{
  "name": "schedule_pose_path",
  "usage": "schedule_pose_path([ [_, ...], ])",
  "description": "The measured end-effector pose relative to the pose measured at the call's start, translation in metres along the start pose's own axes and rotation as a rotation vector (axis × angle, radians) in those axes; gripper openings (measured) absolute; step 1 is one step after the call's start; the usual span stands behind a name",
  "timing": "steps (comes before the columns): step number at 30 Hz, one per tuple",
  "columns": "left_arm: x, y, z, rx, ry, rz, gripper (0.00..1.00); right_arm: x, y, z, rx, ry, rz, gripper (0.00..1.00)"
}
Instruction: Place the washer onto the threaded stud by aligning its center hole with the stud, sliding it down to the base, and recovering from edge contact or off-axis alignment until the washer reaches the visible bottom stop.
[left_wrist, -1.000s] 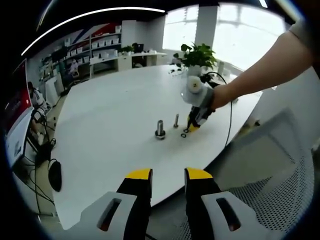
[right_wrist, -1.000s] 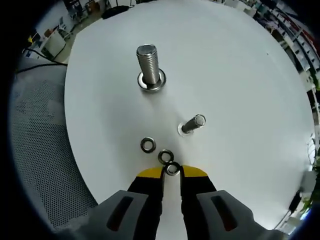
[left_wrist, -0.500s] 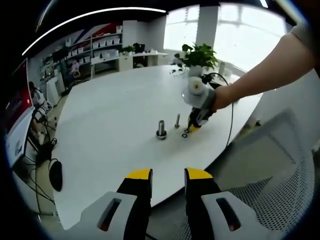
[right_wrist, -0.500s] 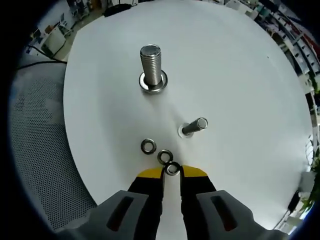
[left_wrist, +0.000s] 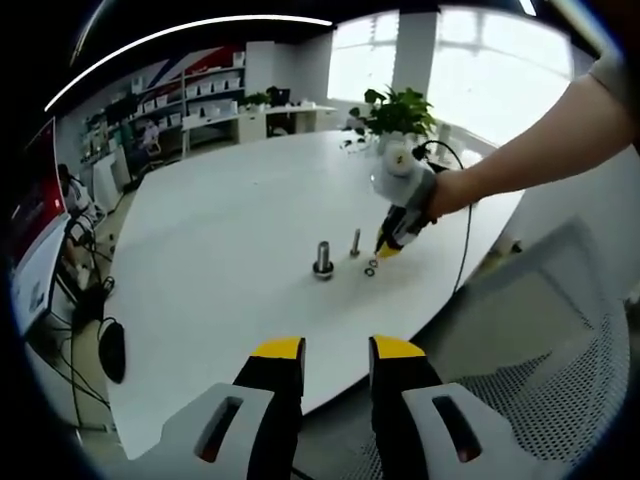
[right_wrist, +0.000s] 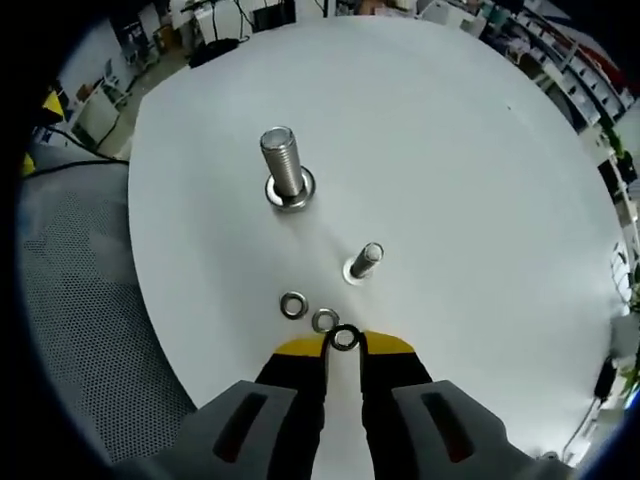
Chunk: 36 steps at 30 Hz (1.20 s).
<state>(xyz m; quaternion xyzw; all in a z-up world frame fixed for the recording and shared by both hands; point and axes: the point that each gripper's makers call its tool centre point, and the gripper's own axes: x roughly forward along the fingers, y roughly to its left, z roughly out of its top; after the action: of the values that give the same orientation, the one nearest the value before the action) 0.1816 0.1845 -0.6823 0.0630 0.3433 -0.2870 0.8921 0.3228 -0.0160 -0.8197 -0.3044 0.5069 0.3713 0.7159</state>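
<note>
White round counter (right_wrist: 480, 150) carries all parts. Person's forearm (left_wrist: 540, 140) reaches in from right, angled down toward counter. Left claw (left_wrist: 336, 352) held back off counter edge, jaws narrowly parted, holding nothing. Right claw (right_wrist: 343, 345) pitched down, pinching washer (right_wrist: 344, 338) at tips. Large threaded stud (right_wrist: 283, 165) upright, axis vertical, well apart from washer. Small stud (right_wrist: 364, 260) upright, nearer. Two loose washers (right_wrist: 308, 312) lie flat just beside claw tips.
</note>
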Motion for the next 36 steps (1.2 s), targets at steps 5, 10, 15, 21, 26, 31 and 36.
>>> schedule_pose_path([
  [5, 0.000, 0.000, 0.000, 0.002, -0.002, -0.001, 0.23, -0.008, -0.004, 0.009, 0.013, -0.031, -0.008, 0.14],
  [10, 0.000, 0.000, 0.001, 0.001, -0.005, 0.002, 0.23, -0.020, -0.008, 0.020, 0.022, -0.069, -0.020, 0.14],
  [15, -0.001, -0.001, 0.001, 0.005, -0.006, -0.003, 0.23, -0.030, -0.009, 0.030, 0.022, -0.099, -0.030, 0.14],
  [21, -0.001, 0.000, 0.001, 0.004, -0.008, 0.004, 0.23, -0.035, -0.008, 0.039, -0.026, -0.118, -0.044, 0.14],
  [26, -0.001, 0.000, 0.001, 0.008, -0.009, 0.004, 0.23, -0.036, -0.009, 0.044, -0.029, -0.130, -0.048, 0.14],
  [31, -0.001, 0.000, 0.002, 0.008, -0.009, 0.005, 0.23, -0.033, -0.008, 0.051, -0.044, -0.129, -0.046, 0.14],
  [36, -0.001, 0.000, 0.002, 0.008, -0.009, 0.005, 0.23, -0.030, -0.009, 0.053, -0.041, -0.122, -0.039, 0.14],
])
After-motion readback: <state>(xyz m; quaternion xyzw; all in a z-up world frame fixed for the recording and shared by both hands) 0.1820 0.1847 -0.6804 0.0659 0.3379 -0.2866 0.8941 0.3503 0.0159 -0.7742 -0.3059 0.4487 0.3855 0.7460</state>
